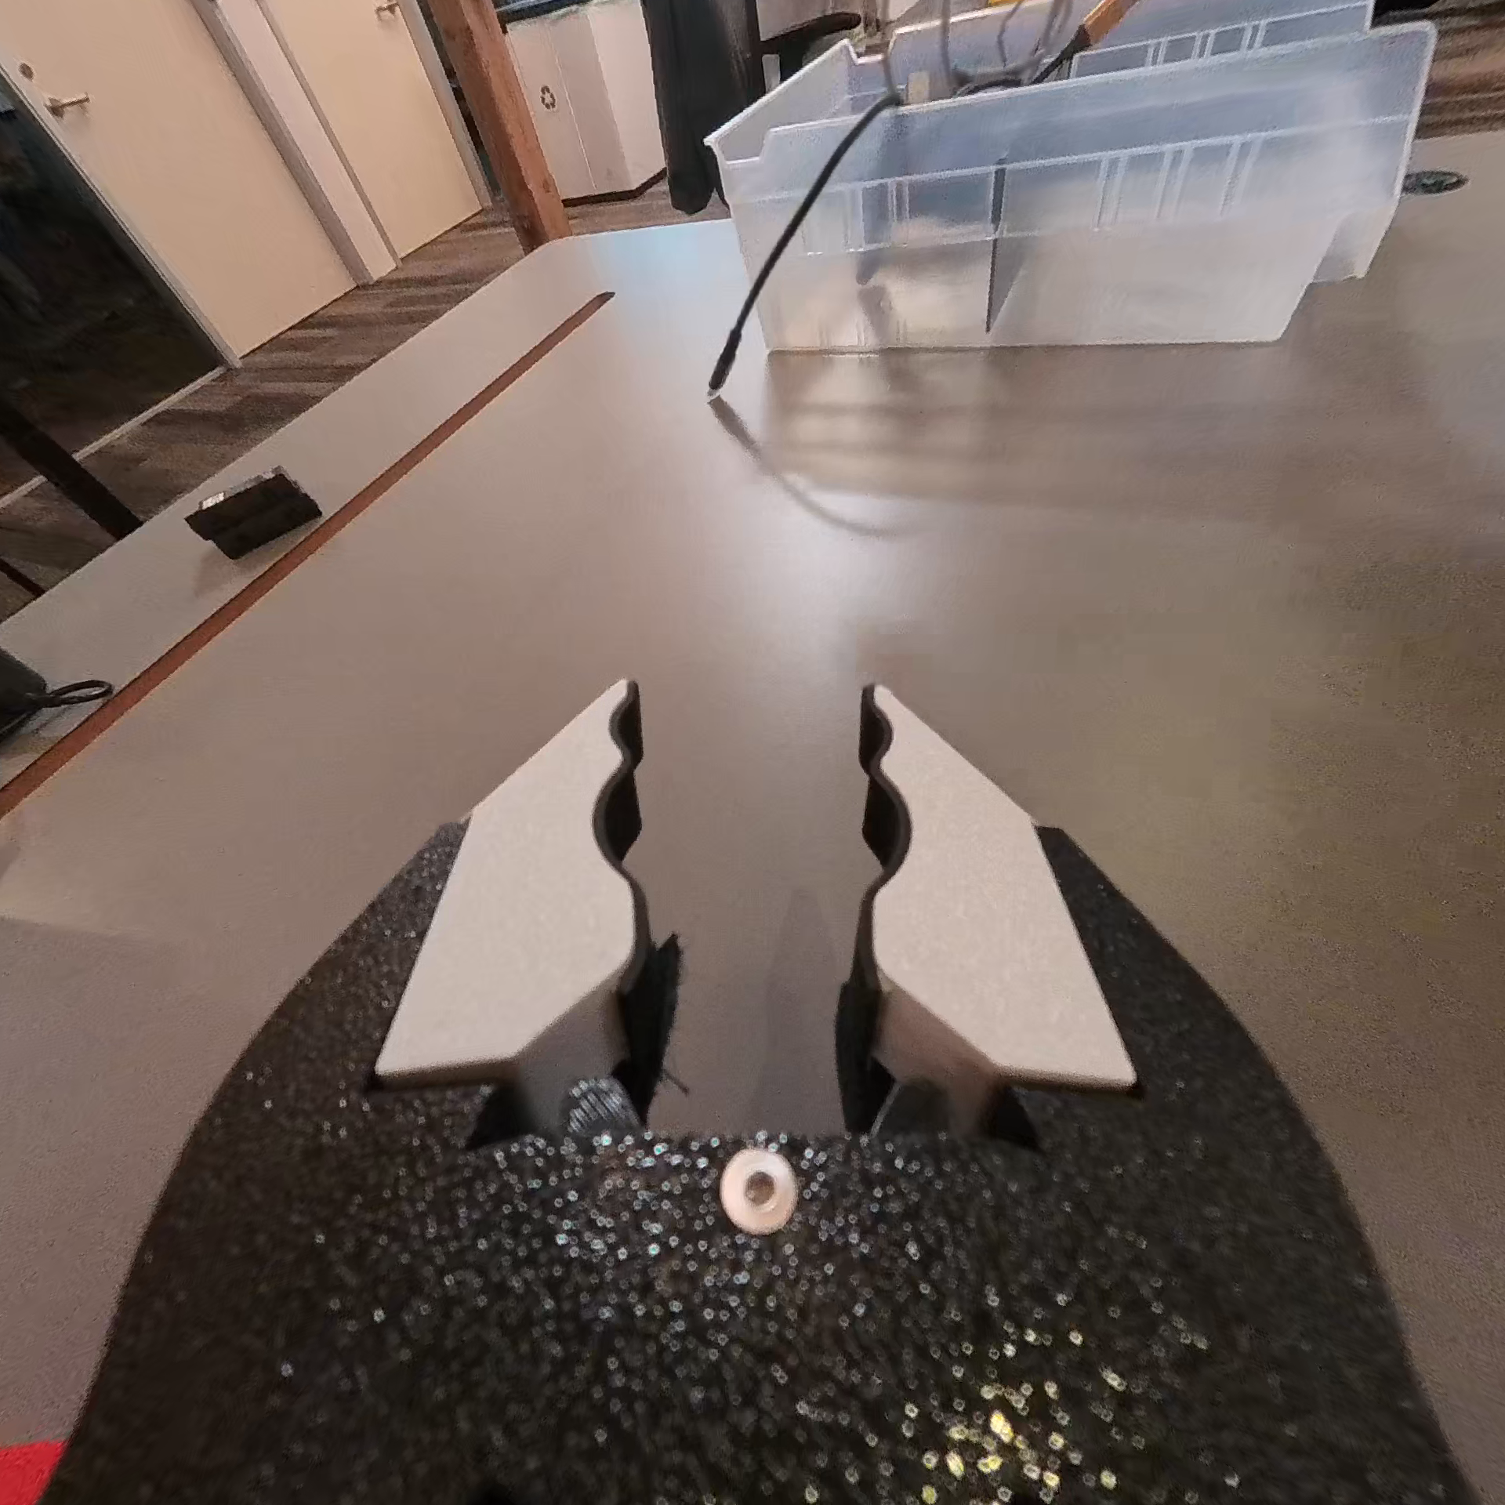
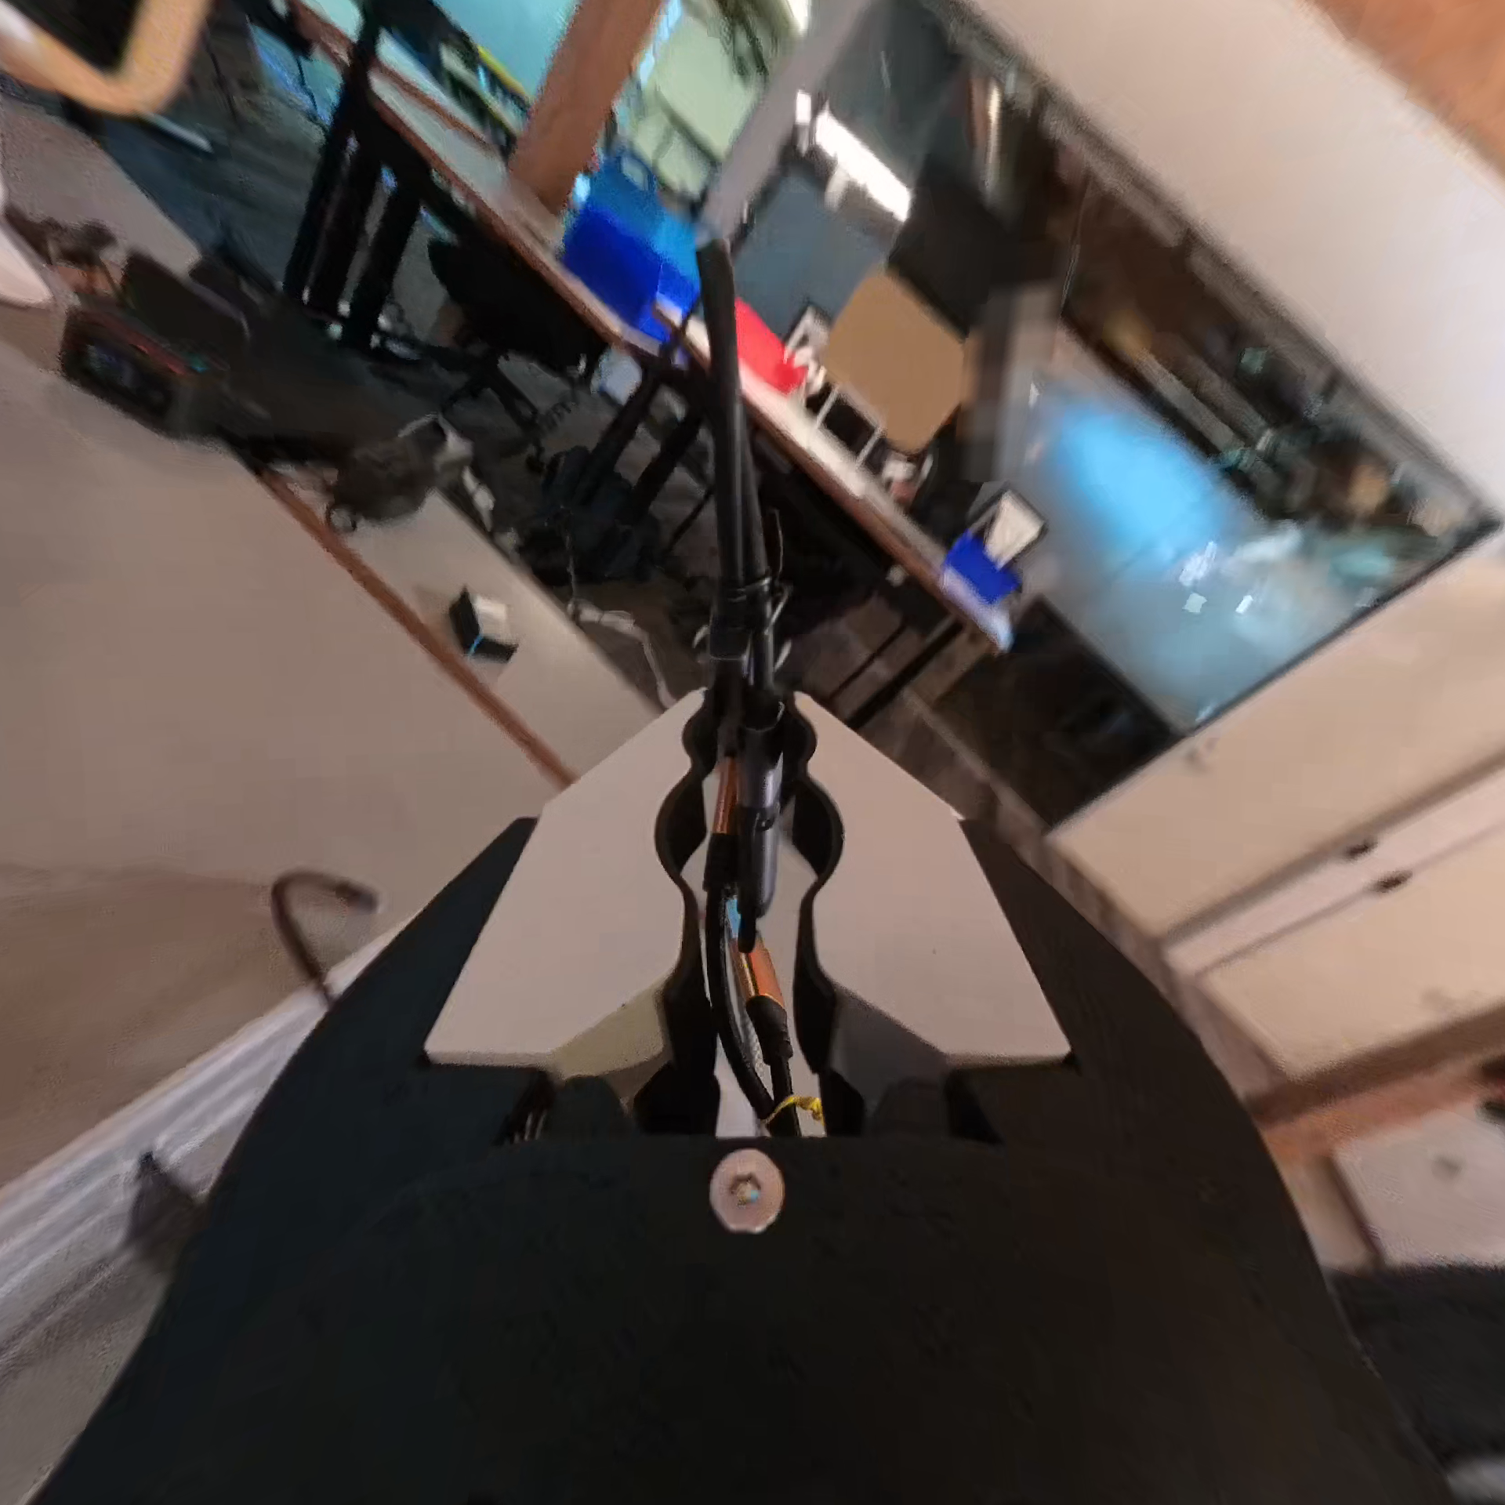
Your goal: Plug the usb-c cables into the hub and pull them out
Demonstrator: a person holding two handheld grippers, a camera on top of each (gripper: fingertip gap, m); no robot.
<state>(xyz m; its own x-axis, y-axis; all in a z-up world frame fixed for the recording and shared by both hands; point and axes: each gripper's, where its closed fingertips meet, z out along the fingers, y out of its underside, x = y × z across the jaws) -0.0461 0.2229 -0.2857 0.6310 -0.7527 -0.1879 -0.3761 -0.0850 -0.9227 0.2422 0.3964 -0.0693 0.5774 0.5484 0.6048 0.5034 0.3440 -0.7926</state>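
Right wrist view: right hand-held gripper (image 2: pixel 748 733) is clamped on a bundle of cables (image 2: pixel 753 822), lifted clear of the bench w/ room behind blurred. Bundle runs lengthwise down the gap between the scalloped fingers (image 2: pixel 586 920): dark plug bodies, copper/orange metal sleeves, thin black leads, a yellow tie near the back. One stiffer black lead (image 2: pixel 729 423) sticks out past the tips, upward in frame, bound w/ a small tie just ahead of the tips. Whether a hub is in that bundle, can't tell.

Handling, as a guess: cables are light, floppy; leads will droop & swing, so grip the rigid plug shell just behind the connector, not the cord. Metal sleeves look smooth, prob. slippery in the pads; connector tips are small, easy to bend if pushed in crooked.

Left wrist view: left hand-held gripper (image 1: pixel 749 700) is wide apart, holding nothing, low over the grey bench (image 1: pixel 1140 651). Well ahead, a clear plastic bin (image 1: pixel 1059 204) stands on the bench w/ cords inside; a thin black cable (image 1: pixel 782 244) hangs over its near wall, free end (image 1: pixel 717 383) at or just above the bench surface.
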